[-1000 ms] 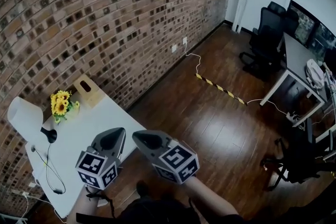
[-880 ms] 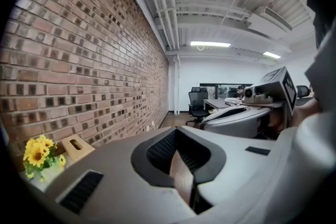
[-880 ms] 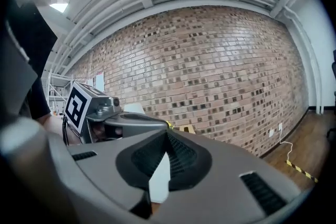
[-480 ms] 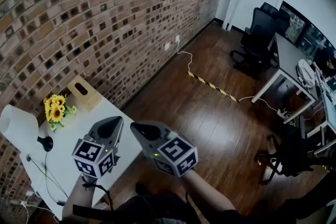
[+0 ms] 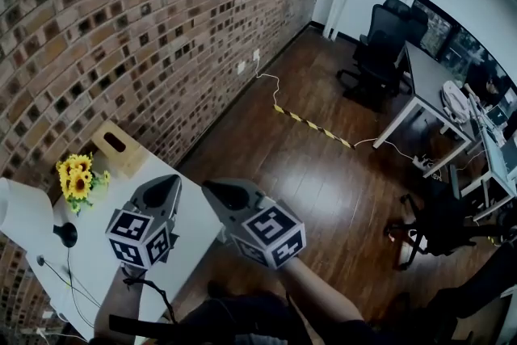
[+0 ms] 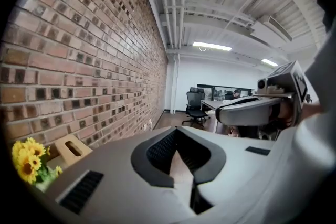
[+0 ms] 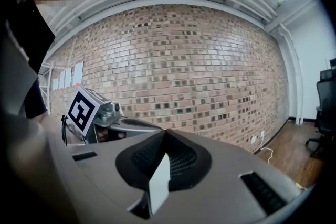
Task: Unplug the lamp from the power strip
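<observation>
Lamp (image 5: 24, 210) with a white shade stands at the left edge of the white desk (image 5: 97, 210), its black cord (image 5: 68, 279) trailing along the top. Sunflowers (image 5: 74, 178) and a wooden box (image 5: 117, 148) sit beside it by the brick wall (image 5: 145, 20). I have the left gripper (image 5: 168, 183) and right gripper (image 5: 212, 190) above the desk's right part, well apart from the lamp, each with fingers pressed together on nothing.

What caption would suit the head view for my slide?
Left gripper and right gripper, both shut and empty, held near the white table, with the lamp and sunflowers by the brick wall.
</observation>
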Demonstrator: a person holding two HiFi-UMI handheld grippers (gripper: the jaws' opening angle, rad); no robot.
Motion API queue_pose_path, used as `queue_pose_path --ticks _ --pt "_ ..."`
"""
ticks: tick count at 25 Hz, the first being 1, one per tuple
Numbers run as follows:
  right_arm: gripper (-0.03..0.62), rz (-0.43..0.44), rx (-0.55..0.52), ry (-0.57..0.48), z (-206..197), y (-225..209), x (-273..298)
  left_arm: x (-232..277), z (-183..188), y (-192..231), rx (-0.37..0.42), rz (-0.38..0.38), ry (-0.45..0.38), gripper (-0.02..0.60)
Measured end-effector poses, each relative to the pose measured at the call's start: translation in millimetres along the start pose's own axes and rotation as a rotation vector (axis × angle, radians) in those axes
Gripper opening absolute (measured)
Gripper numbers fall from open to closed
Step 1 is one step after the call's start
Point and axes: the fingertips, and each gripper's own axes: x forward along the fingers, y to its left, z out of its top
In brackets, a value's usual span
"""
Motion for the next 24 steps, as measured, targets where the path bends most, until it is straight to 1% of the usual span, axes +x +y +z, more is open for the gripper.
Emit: queue_pose_path --ticks 2,4,7,10,14,19,21,24 --pt "-0.002 -0.031 -0.012 -0.007 2.0 -4.5 -1.7 2.7 -0.8 -0.4 -0.004 -0.016 -0.001 0.011" --pt "-0.002 -0.045 -0.012 -0.007 2.3 -6.4 -4.7 6.6 -1.5 -4.0 -0.006 -0.029 0.000 0.011" --pt "-0.002 -0.048 -0.007 0.012 -2.4 -11.1 -9.9 13.0 -1.8 -11.6 -0.011 -0.039 0.004 0.011" --pt "-0.002 -0.038 -0.001 0.007 -1.1 -20.5 -13.8 19.9 0.5 -16.3 -0.015 -0.029 0.012 0.011" --pt "-0.002 0.021 0.021 0.004 -4.3 -36.8 -15.9 32.7 6.3 -19.9 -0.013 0.013 0.021 0.011" --pt "-0.002 0.093 0.040 0.049 -19.4 -72.1 -12.4 58.8 15.8 -25.6 0.046 0.079 0.043 0.011" --pt "-0.002 0.128 0.027 0.051 -18.3 -84.8 -8.7 70.1 17.9 -26.4 0.040 0.104 0.048 0.011" --pt "-0.002 0.171 0.017 0.046 -14.9 -106.8 -6.9 90.4 21.1 -33.7 0.007 0.117 0.051 0.011"
